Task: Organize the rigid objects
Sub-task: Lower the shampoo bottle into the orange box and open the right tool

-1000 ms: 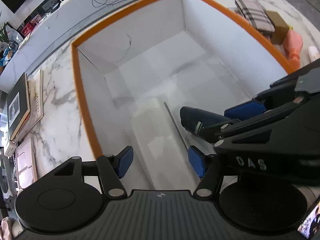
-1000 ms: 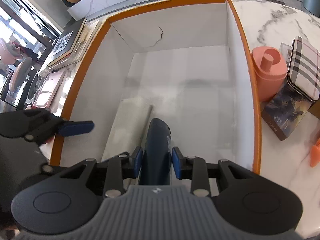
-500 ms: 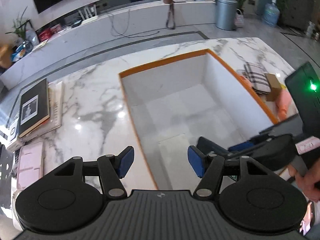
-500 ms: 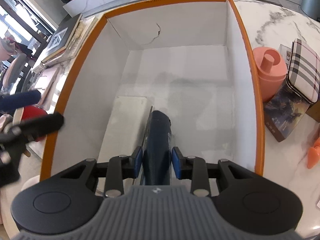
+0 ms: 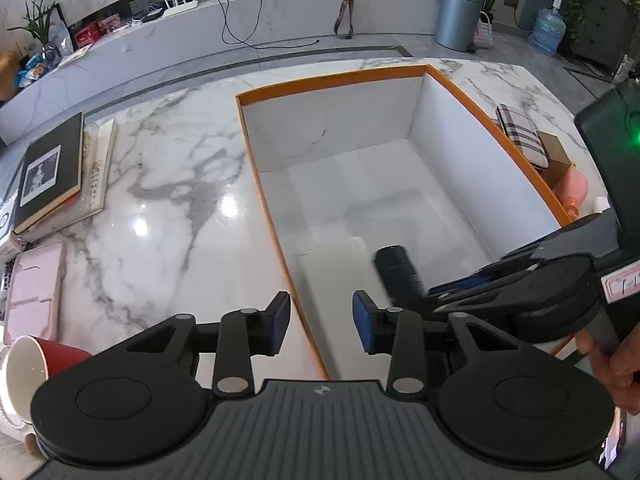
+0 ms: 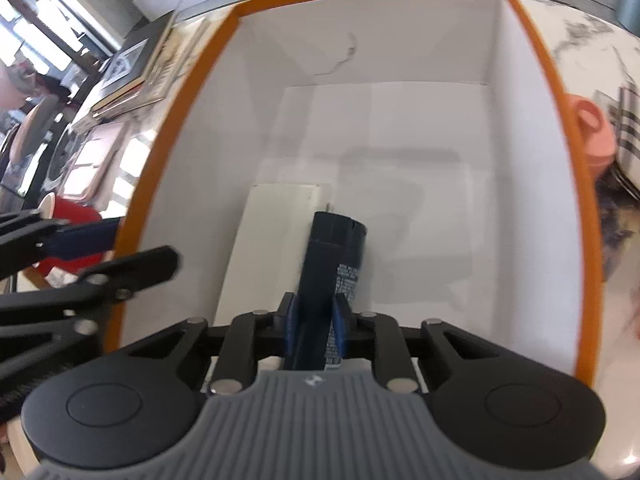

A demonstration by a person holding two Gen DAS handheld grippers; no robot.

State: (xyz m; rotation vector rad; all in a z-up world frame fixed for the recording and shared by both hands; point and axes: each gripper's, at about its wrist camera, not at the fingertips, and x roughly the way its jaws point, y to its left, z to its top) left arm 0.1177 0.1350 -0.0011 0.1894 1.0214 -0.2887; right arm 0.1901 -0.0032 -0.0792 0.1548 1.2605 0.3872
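Observation:
An orange-rimmed white box (image 5: 264,92) (image 6: 532,40) stands on the marble table. A flat white box (image 5: 336,264) (image 6: 276,220) lies on its floor. My right gripper (image 6: 316,322) is shut on a dark blue tube (image 6: 332,256) and holds it low inside the box, beside the flat white box; the tube also shows in the left wrist view (image 5: 398,270). My left gripper (image 5: 320,316) is open and empty, raised above the box's near left rim. It shows at the left of the right wrist view (image 6: 112,248).
Left of the box lie stacked books (image 5: 48,172), a pink case (image 5: 32,292) and a red mug (image 5: 36,364). Right of it are a plaid case (image 5: 522,136), a pink bottle (image 6: 590,128) and a brown box (image 5: 556,160).
My left gripper has risen out of the box and drawn back to the left. My right gripper has lowered the blue tube toward the box floor.

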